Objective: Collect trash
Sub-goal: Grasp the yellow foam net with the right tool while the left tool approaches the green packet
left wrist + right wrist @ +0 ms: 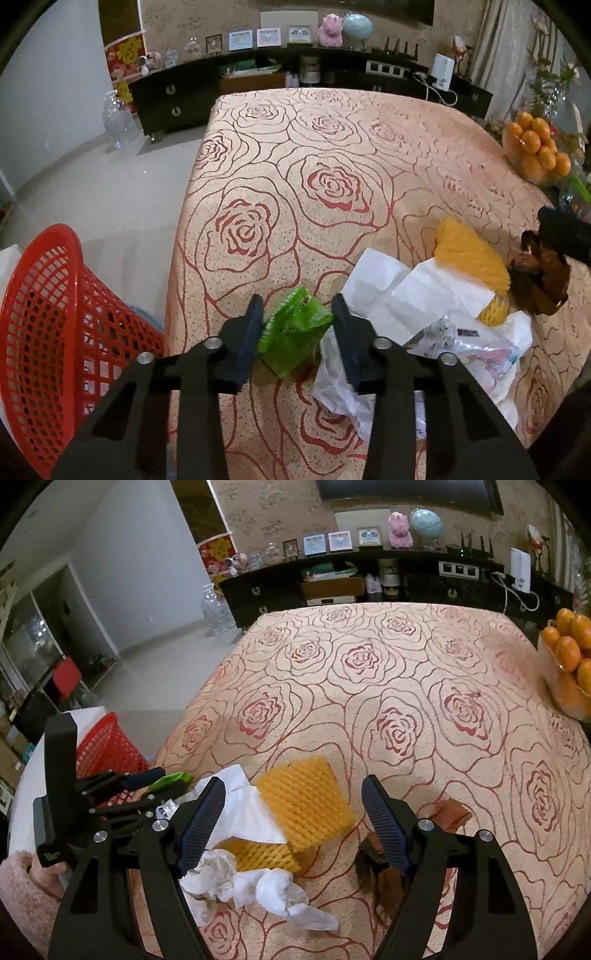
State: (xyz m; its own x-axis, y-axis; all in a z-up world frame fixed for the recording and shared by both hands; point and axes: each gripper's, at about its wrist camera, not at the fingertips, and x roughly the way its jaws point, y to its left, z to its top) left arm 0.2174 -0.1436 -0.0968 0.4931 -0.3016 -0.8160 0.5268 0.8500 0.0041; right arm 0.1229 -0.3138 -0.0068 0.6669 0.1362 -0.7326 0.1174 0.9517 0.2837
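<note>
On the rose-patterned tablecloth (332, 155) my left gripper (297, 299) is shut on a crumpled green plastic wrapper (291, 332) near the table's left edge. The right wrist view shows the same gripper (159, 782) at the left with the green wrapper (170, 781) between its fingers. My right gripper (293, 782) stands open just above a yellow foam net (306, 805), holding nothing. White paper (251, 812) and a crumpled tissue (258, 886) lie by its left finger. A brown wrapper (450, 812) lies by its right finger. A red mesh basket (44, 314) stands on the floor, left of the table.
More trash lies right of the left gripper: white paper (406, 291), a printed plastic bag (480, 343), the foam net (469, 258) and the brown wrapper (543, 284). A bowl of oranges (569, 657) sits at the table's right edge. A dark sideboard (177, 99) runs behind the table.
</note>
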